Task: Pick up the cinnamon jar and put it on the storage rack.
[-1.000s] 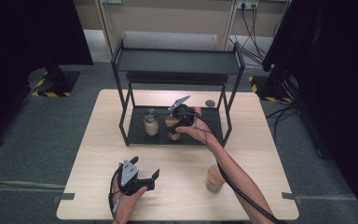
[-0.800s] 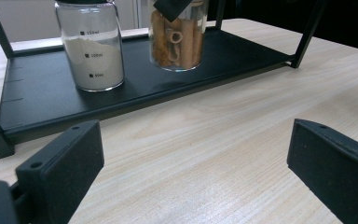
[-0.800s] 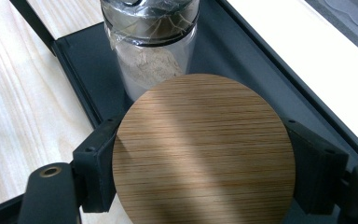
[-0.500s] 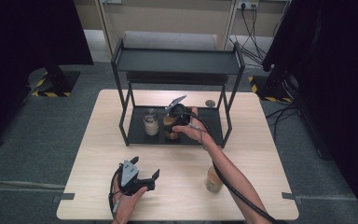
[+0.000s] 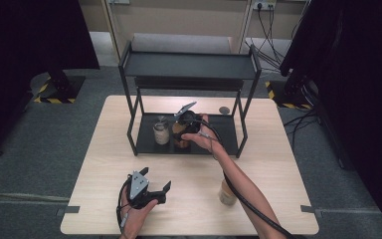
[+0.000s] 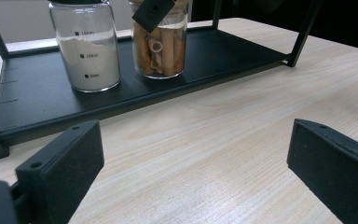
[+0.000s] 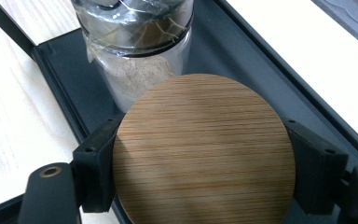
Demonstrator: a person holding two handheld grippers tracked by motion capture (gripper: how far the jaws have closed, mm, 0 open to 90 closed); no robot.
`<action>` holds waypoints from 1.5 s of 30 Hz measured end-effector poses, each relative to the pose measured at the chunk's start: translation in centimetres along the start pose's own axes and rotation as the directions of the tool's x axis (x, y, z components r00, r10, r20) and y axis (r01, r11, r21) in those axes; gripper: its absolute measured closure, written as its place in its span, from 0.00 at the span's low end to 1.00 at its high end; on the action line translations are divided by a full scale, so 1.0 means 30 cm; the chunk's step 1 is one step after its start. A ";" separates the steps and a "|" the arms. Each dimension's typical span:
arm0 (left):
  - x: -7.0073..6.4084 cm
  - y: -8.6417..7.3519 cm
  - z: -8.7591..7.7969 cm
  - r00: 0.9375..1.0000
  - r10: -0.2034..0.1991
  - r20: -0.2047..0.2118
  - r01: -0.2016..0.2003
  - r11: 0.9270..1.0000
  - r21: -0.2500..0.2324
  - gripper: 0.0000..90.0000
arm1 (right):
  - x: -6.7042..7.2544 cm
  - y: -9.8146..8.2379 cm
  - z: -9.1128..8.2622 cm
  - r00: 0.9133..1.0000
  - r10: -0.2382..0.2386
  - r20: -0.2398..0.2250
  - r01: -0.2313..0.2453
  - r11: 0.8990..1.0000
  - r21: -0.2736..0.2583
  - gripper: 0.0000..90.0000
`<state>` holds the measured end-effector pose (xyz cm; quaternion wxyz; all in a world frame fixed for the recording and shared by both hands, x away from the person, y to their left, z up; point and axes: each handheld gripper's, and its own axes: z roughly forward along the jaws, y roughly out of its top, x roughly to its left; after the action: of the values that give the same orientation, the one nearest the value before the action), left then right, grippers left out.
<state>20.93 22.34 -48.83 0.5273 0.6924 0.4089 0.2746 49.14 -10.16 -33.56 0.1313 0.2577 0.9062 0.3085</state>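
Glass jars number three: the right gripper [image 7: 200,163] clamps the upright wooden-lidded pasta jar [image 7: 204,149]; the left gripper [image 6: 196,172] gapes empty.

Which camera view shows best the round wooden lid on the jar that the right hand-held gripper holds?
The right gripper view: the wooden lid faces the camera between both jaws. The left gripper view shows the jar from the side, the lid cropped. In the high view the right hand-held gripper covers it.

Pale wood table [image 5: 288,199] on grey carpet floor [image 5: 40,149], black curtains [image 5: 25,35] either side, beige wall panel [image 5: 179,20] behind, cables [image 5: 268,25] from wall socket.
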 end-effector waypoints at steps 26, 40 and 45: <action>-0.004 0.001 0.000 1.000 0.004 0.002 -0.004 1.000 0.001 0.04 | 0.018 -0.026 -0.037 0.999 0.022 0.025 -0.021 0.999 -0.044 0.10; -0.004 0.001 0.001 1.000 0.000 0.001 0.000 1.000 0.001 0.04 | 0.035 -0.076 -0.133 0.999 0.036 0.007 -0.035 0.990 -0.135 0.08; -0.004 0.001 0.001 1.000 0.000 0.000 0.000 1.000 0.002 0.04 | 0.030 -0.103 -0.157 0.999 0.046 -0.006 -0.046 0.985 -0.164 0.08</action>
<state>20.91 22.22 -48.80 0.5264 0.6932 0.4090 0.2741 45.33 -14.07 -31.93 0.1440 0.2665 0.8716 0.3854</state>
